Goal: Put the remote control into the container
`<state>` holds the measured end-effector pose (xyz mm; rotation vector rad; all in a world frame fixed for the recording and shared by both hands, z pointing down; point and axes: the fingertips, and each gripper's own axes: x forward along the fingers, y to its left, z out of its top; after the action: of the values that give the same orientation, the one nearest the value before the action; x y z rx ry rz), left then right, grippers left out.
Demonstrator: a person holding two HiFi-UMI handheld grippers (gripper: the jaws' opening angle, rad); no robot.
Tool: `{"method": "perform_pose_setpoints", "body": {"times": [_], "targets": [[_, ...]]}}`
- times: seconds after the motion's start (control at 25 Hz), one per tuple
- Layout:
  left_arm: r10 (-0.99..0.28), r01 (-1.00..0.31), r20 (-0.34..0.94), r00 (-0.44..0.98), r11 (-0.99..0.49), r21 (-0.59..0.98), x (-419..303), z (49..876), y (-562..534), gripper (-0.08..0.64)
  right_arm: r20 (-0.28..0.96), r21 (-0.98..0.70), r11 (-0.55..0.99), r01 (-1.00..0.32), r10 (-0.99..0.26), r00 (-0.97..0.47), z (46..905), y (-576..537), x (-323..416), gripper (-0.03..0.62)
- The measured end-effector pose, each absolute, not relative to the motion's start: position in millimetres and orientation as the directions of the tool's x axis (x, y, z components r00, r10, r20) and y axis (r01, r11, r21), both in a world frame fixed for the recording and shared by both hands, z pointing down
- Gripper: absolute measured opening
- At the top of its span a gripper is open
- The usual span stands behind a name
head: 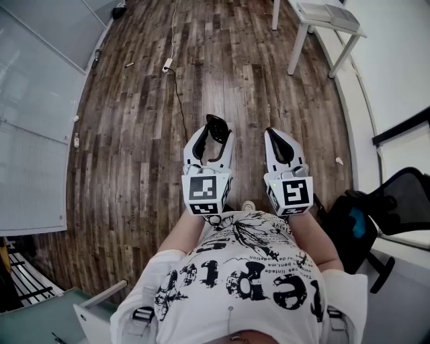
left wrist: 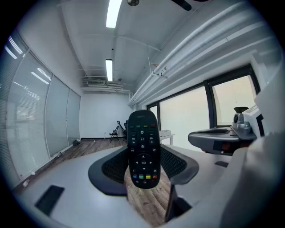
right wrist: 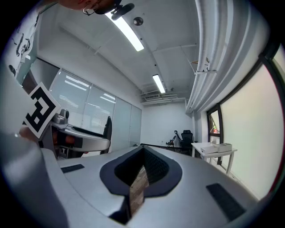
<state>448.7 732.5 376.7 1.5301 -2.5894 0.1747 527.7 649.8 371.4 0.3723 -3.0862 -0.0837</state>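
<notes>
The black remote control [left wrist: 143,151] stands upright between the dark pads of my left gripper [left wrist: 143,168], which is shut on it. In the head view the remote control [head: 218,129] pokes out of the left gripper [head: 215,125], held in front of the person's torso above the wooden floor. My right gripper [head: 271,133] is level with it to the right, its jaws together and empty; in the right gripper view the right gripper [right wrist: 143,156] shows only a thin slit of floor. A pale tray-like box [head: 328,13] lies on a white table [head: 304,30] at the far right.
A black office chair [head: 398,195] and a dark bag [head: 351,225] stand at the right. A cable with a plug block [head: 168,65] runs across the floor ahead. Glass partitions [head: 33,87] line the left side. A pale desk corner [head: 80,312] is at the lower left.
</notes>
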Motion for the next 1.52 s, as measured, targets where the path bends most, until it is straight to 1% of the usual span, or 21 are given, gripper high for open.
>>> {"method": "perform_pose_setpoints", "body": {"times": [0.48,0.68,0.88,1.04,1.2,1.32,1.52], "targets": [[-0.884,-0.899,0.175,-0.434,0.437,-0.019,469.0,382.2,702.3,0.233,0.009,-0.015,0.963,-0.27,-0.27,-0.963,378.0,617.7,548.0,0.002],[-0.881,-0.904,0.22,-0.42,0.428,-0.012,474.5,397.2,698.2,0.233,0.054,-0.056,0.961,-0.271,-0.268,-0.962,398.8,609.3,546.2,0.002],[-0.881,-0.903,0.231,-0.412,0.428,0.022,450.7,401.7,699.5,0.233,0.084,-0.045,0.961,-0.272,-0.268,-0.96,406.0,609.7,520.1,0.002],[-0.881,-0.905,0.237,-0.41,0.426,0.017,420.7,403.4,702.5,0.233,0.095,-0.036,0.964,-0.263,-0.259,-0.961,407.1,612.9,486.2,0.002],[-0.893,-0.913,0.222,-0.393,0.407,0.022,373.1,389.2,708.8,0.233,0.109,-0.022,0.961,-0.274,-0.27,-0.957,405.9,615.9,436.4,0.002],[-0.897,-0.911,0.19,-0.399,0.411,0.024,324.1,376.2,717.9,0.233,0.126,-0.004,0.956,-0.295,-0.292,-0.948,407.2,617.3,390.3,0.002],[-0.904,-0.919,0.185,-0.384,0.394,0.016,234.7,367.1,740.5,0.233,0.127,0.014,0.952,-0.306,-0.305,-0.944,400.7,632.6,304.4,0.002]]}}
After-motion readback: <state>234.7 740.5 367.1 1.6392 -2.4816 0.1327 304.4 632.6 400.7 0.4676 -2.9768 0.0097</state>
